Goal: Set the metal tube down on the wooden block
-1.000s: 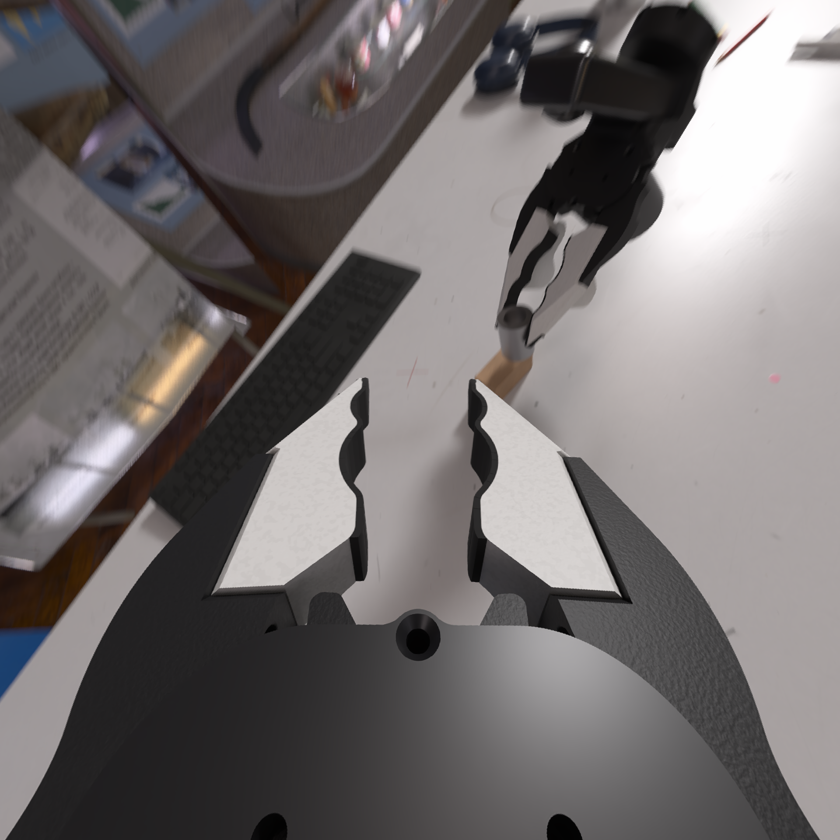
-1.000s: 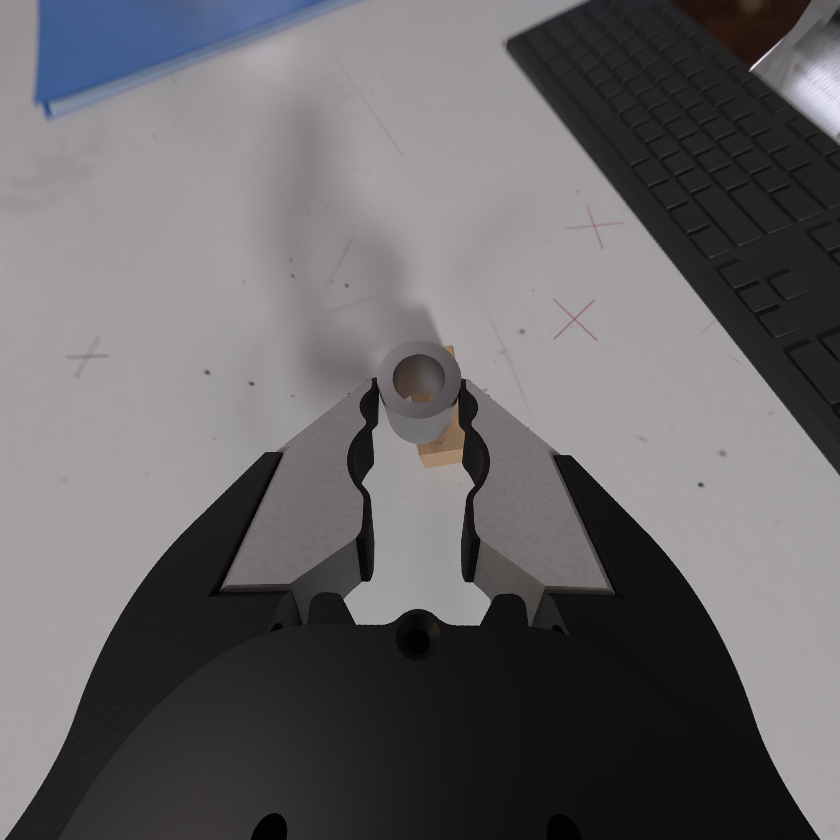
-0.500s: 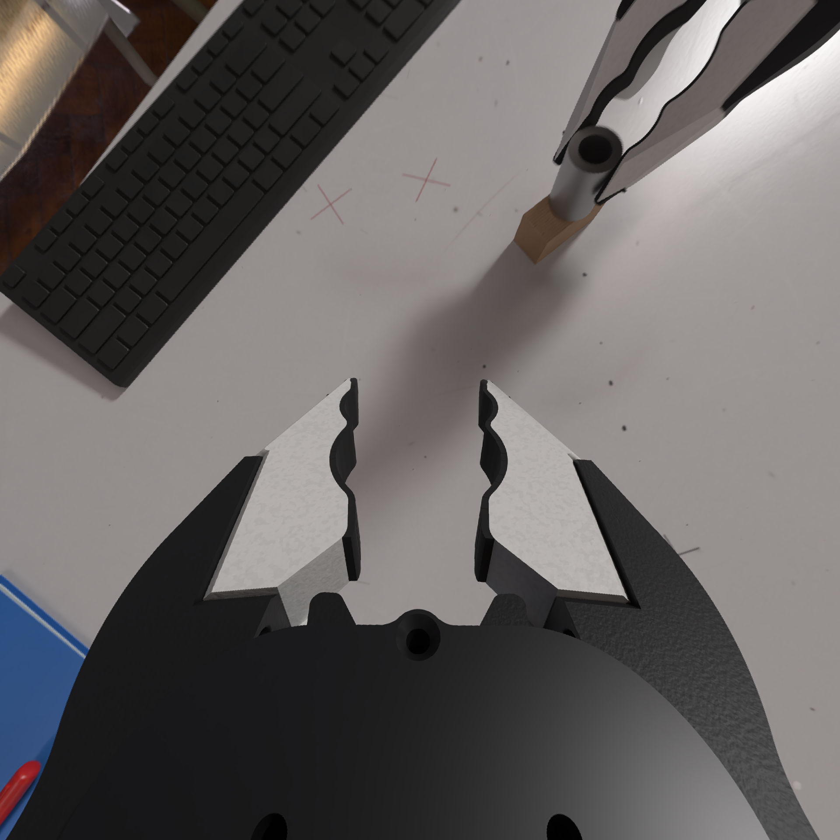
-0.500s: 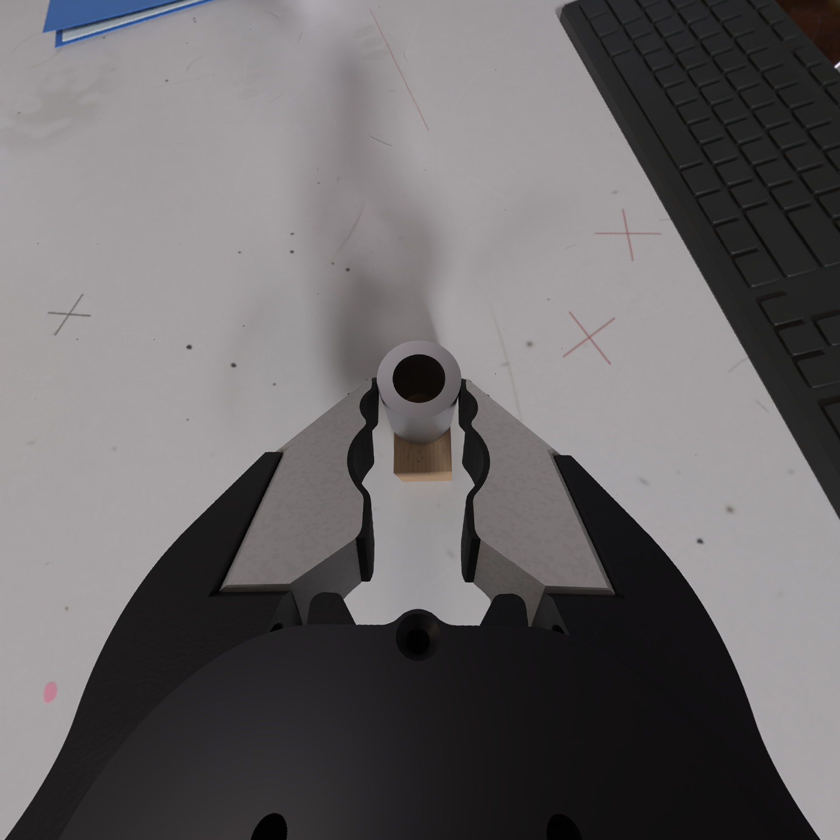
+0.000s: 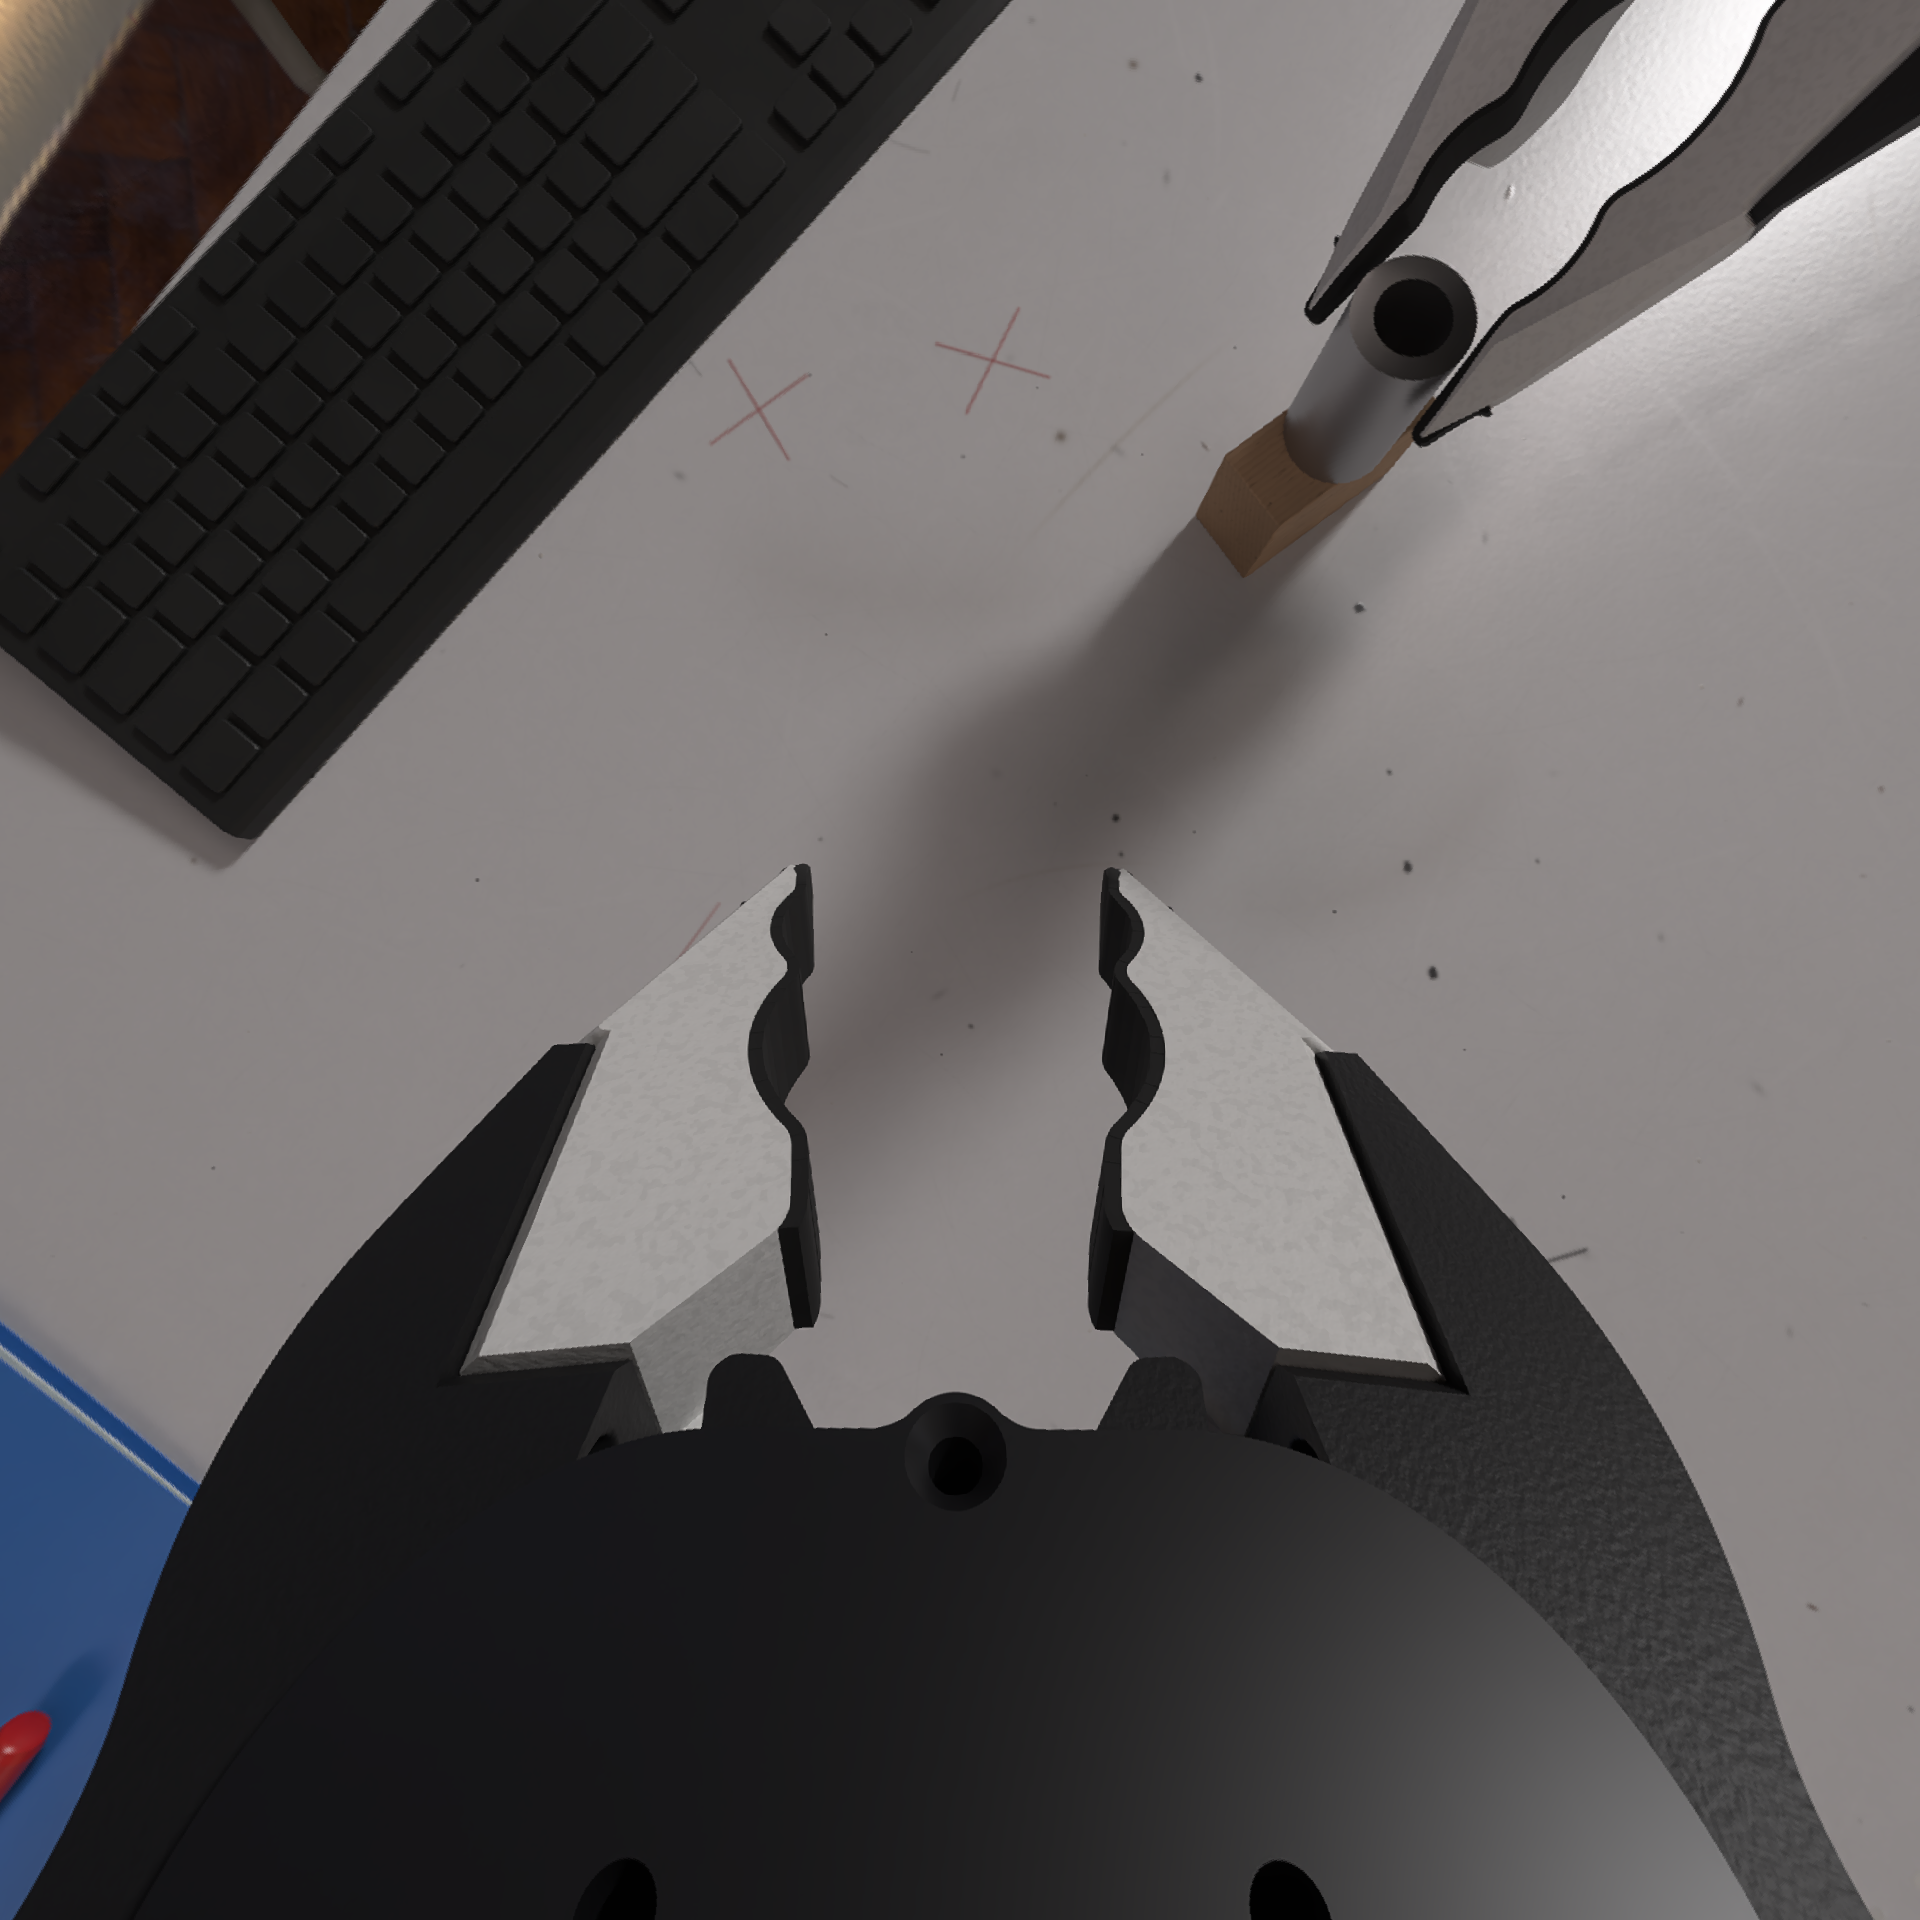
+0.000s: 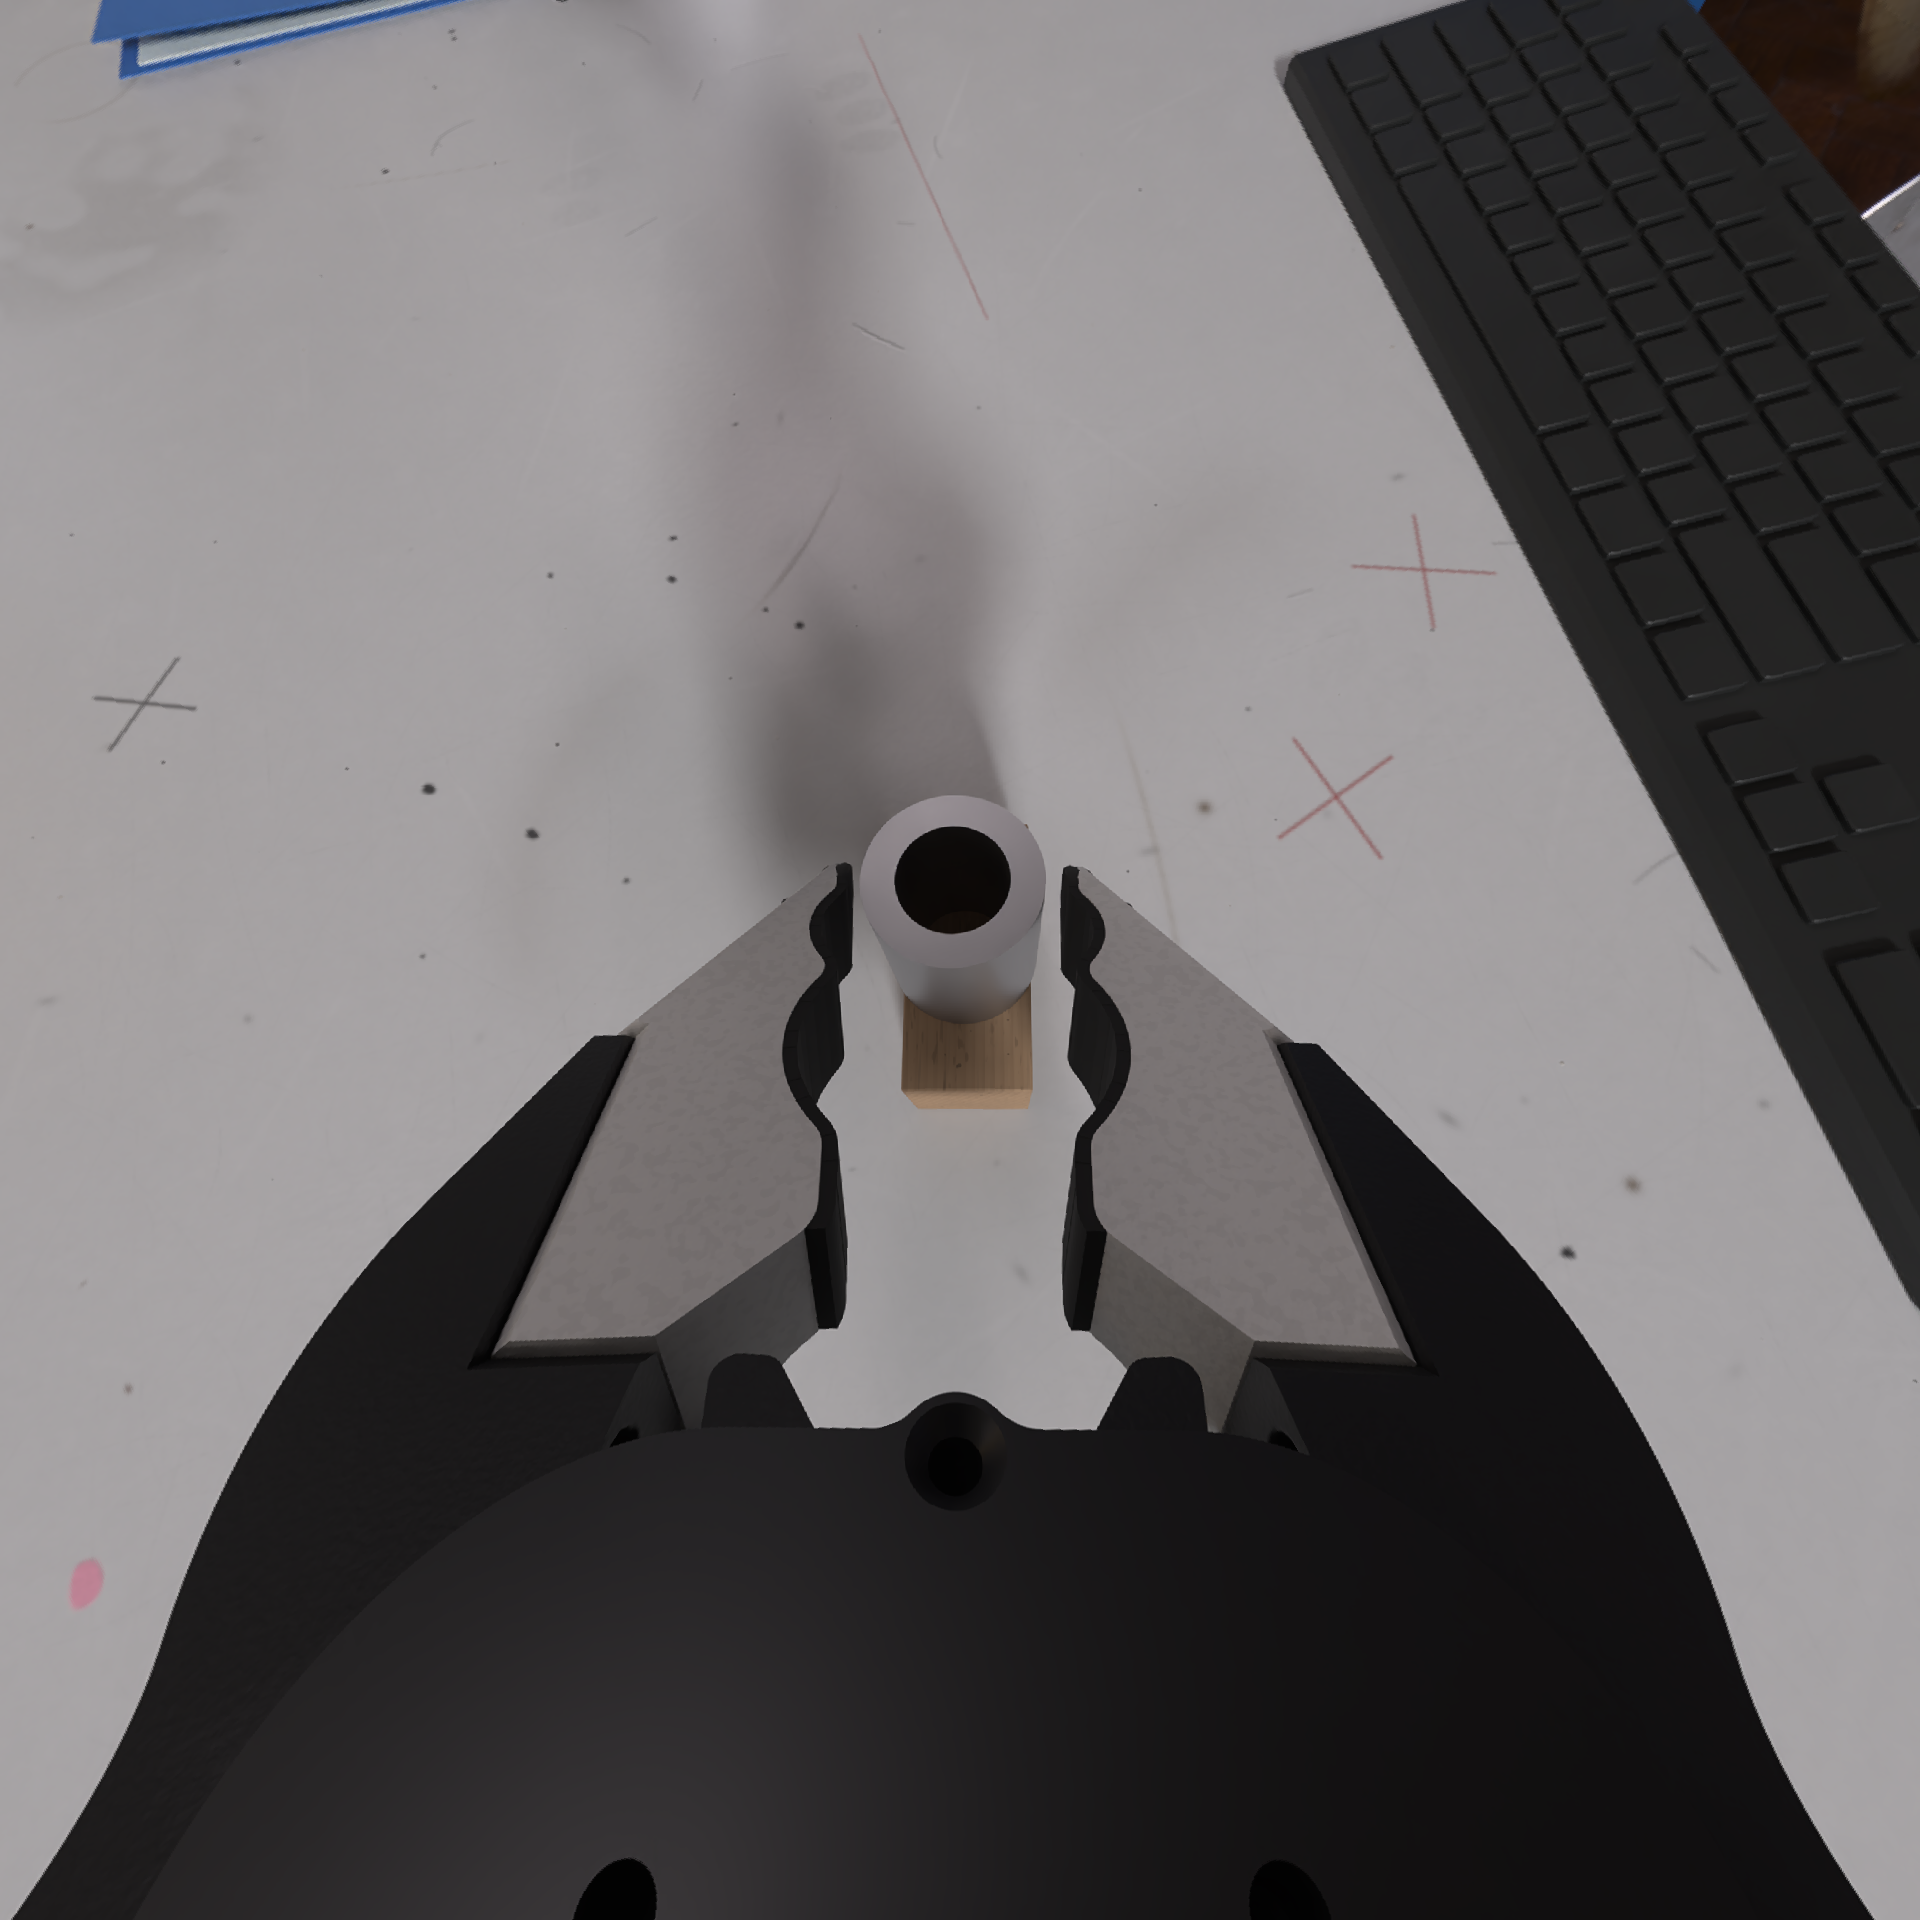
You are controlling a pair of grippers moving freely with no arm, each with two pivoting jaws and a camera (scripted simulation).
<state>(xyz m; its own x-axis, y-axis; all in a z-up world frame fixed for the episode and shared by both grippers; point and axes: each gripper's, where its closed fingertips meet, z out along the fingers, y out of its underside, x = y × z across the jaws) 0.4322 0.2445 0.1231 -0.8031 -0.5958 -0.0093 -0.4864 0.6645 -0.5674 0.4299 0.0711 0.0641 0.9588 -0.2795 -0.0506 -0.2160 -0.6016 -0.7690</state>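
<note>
Right gripper [image 6: 954, 883]: jaws parted, a thin gap of white table showing on each side of the tube [image 6: 951, 909], more on the 3 o'clock side. No finger visibly presses the tube; it stands between the tips, holding nothing. In the left wrist view the same gripper [image 5: 1392, 343] enters from 1 o'clock, its tips flanking the tube's upper end; whether a pad grazes the tube there cannot be told.

Tube: grey metal, hollow, upright, open end facing the camera. Its lower end sits on the block [image 6: 966, 1060], towards the block's 12 o'clock edge. The left wrist view confirms the tube [image 5: 1361, 405] standing on the block [image 5: 1262, 499].

Block: small, pale wood, resting on the table [image 6: 416, 468] between the right gripper's fingers.

Left gripper [image 5: 956, 883]: jaws wide apart, nothing between them but bare table. It is well apart from the block, which lies at its 1 o'clock.

Surroundings, right wrist view: black keyboard [image 6: 1662, 364] at 2 o'clock, well apart from the block. Two red crosses [image 6: 1335, 795] lie between block and keyboard. A grey cross [image 6: 143, 703] sits at 9 o'clock. Blue folder [image 6: 260, 26] at 11 o'clock, at the frame edge. Pink spot [image 6: 86, 1583] at 8 o'clock.

Left wrist view: the folder [image 5: 62, 1475] at 8 o'clock, a red object [image 5: 19, 1745] lying on it, kind unclear.
</note>
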